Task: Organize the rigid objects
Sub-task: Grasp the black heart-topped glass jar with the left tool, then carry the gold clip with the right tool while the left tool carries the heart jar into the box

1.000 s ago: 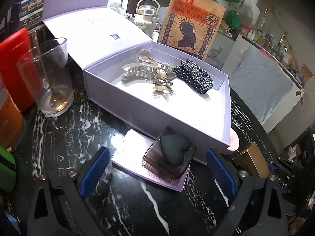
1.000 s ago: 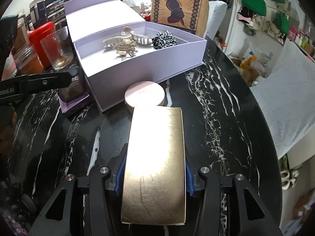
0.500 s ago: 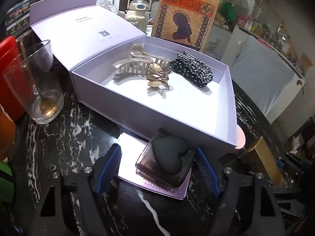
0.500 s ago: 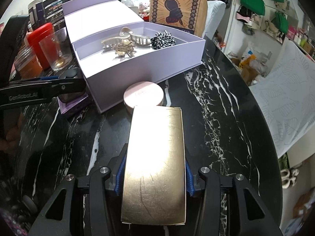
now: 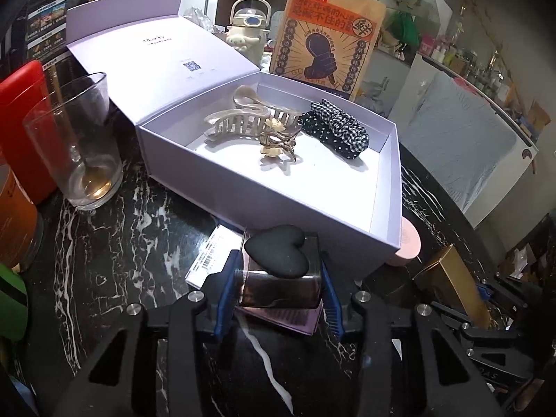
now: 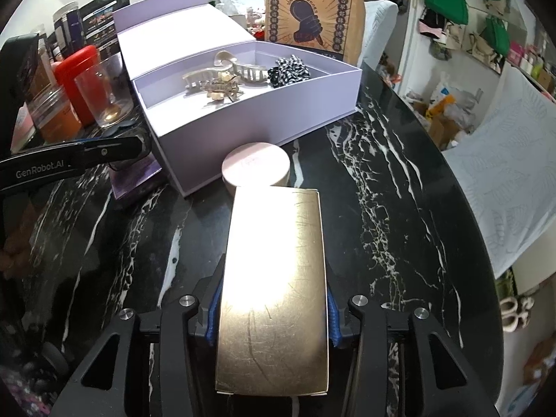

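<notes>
Squeezing from both sides, your left hand-held gripper (image 5: 276,290) has its blue pads clamped on the small dark case (image 5: 278,286) with a black heart (image 5: 277,252) on top. That case sits on a flat purple card (image 5: 278,321) on the black marble desk (image 5: 114,253), just beside the near wall of the open purple box (image 5: 385,215), at 6 o'clock from it. Inside the box lie a big pale hair claw (image 5: 239,121), a small gold flower clip (image 5: 276,140) and a black-and-white scrunchie (image 5: 335,128). Your right hand-held gripper (image 6: 272,309) is clamped on a long gold box (image 6: 274,288). A round pink tin (image 6: 255,168) sits at 12 o'clock from the gold box, touching the purple box. A glass (image 5: 74,142) stands at 9 o'clock from the purple box.
</notes>
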Tool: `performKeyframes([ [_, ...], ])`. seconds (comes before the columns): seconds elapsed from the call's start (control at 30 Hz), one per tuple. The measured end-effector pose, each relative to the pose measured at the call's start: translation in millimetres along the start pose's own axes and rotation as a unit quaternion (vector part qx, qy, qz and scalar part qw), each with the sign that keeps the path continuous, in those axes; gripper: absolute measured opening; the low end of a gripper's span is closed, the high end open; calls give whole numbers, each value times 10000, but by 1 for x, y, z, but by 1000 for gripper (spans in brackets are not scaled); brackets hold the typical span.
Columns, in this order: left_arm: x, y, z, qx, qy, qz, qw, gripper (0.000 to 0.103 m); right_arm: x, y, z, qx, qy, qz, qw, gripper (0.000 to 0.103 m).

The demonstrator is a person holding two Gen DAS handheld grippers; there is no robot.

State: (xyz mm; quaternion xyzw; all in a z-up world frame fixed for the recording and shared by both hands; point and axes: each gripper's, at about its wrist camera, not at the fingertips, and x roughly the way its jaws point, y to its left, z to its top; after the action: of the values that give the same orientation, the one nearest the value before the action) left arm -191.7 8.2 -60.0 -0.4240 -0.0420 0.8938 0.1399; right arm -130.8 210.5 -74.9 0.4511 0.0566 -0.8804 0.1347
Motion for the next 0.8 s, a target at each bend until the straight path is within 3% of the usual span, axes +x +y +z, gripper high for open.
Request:
performKeyframes([
  [0.8,-35,2,-20,-251,-138,-67,9996,42,-14,7,-11,12,-70,226,9997,44],
])
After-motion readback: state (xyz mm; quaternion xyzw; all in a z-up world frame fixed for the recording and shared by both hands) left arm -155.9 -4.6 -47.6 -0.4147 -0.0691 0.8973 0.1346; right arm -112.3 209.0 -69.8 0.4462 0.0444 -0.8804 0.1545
